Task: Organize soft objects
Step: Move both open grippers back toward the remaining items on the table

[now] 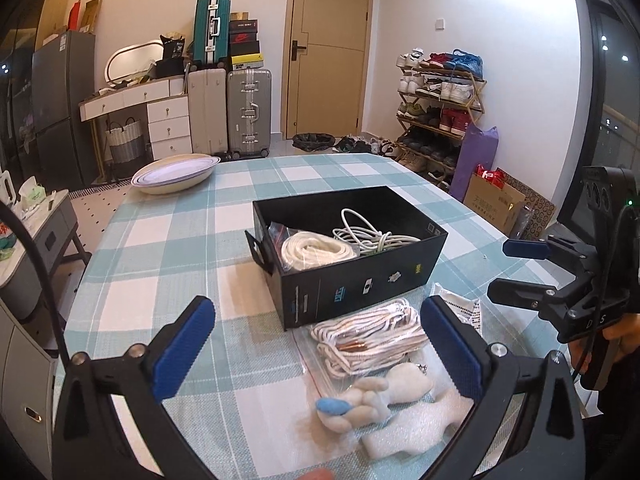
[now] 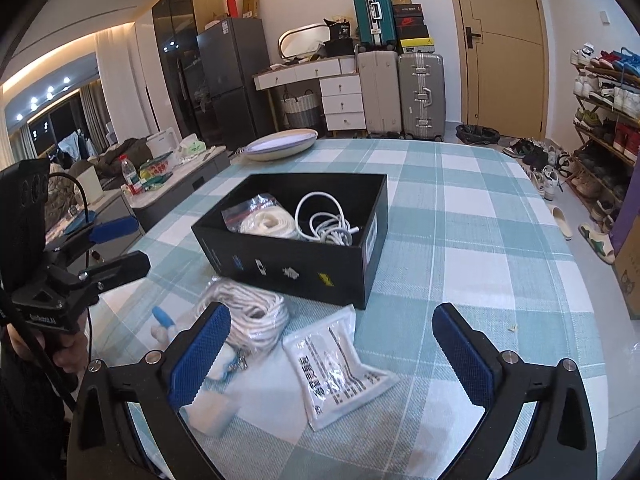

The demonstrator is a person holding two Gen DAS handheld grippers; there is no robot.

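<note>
A black open box (image 1: 360, 280) (image 2: 304, 264) stands mid-table and holds a bagged white rope coil (image 1: 312, 250) (image 2: 270, 222) and a white cable (image 1: 368, 236) (image 2: 324, 220). In front of it lie a bagged white cord bundle (image 1: 368, 340) (image 2: 256, 316), a white plush toy with a blue tip (image 1: 372, 396) (image 2: 162, 322), a white foam piece (image 1: 420, 428) (image 2: 212, 412) and a flat white printed pouch (image 2: 340, 368) (image 1: 464, 308). My left gripper (image 1: 316, 352) (image 2: 120, 246) is open and empty above the cord bag. My right gripper (image 2: 332, 352) (image 1: 508, 272) is open and empty above the pouch.
The table has a teal checked cloth (image 1: 168, 264) (image 2: 460, 216). A shallow white dish (image 1: 176, 174) (image 2: 280, 144) sits at its far edge. Suitcases, a dresser, a shoe rack (image 1: 440, 108) and a low side table (image 1: 36, 216) stand around the table.
</note>
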